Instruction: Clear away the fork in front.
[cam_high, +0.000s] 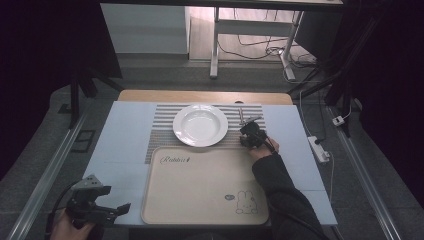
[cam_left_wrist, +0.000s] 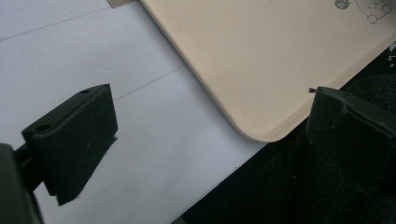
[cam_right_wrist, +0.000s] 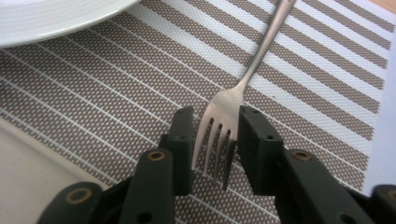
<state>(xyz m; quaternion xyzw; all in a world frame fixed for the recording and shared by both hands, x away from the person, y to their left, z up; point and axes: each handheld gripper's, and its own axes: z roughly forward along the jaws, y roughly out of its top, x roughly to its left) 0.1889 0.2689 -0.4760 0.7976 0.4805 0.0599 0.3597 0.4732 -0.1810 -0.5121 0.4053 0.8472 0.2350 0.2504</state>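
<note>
A silver fork (cam_right_wrist: 260, 51) lies on the brown-and-white striped placemat (cam_right_wrist: 93, 70), tines toward my right gripper (cam_right_wrist: 215, 116). The jaws press against both sides of the fork's head. From above, the right gripper (cam_high: 250, 132) sits just right of the white plate (cam_high: 200, 125), and the fork's handle (cam_high: 240, 115) points away toward the table's far edge. My left gripper (cam_high: 117, 207) hovers open at the near left, with nothing between its jaws. In the left gripper view, that gripper (cam_left_wrist: 210, 116) hangs over the white table cover by the beige tray's (cam_left_wrist: 280, 56) near-left corner.
The beige tray (cam_high: 200, 185) with a rabbit drawing lies in front of the placemat (cam_high: 160, 125). A white power strip (cam_high: 318, 148) rests off the table's right edge. Metal rails run along both sides, and desk legs with cables stand beyond.
</note>
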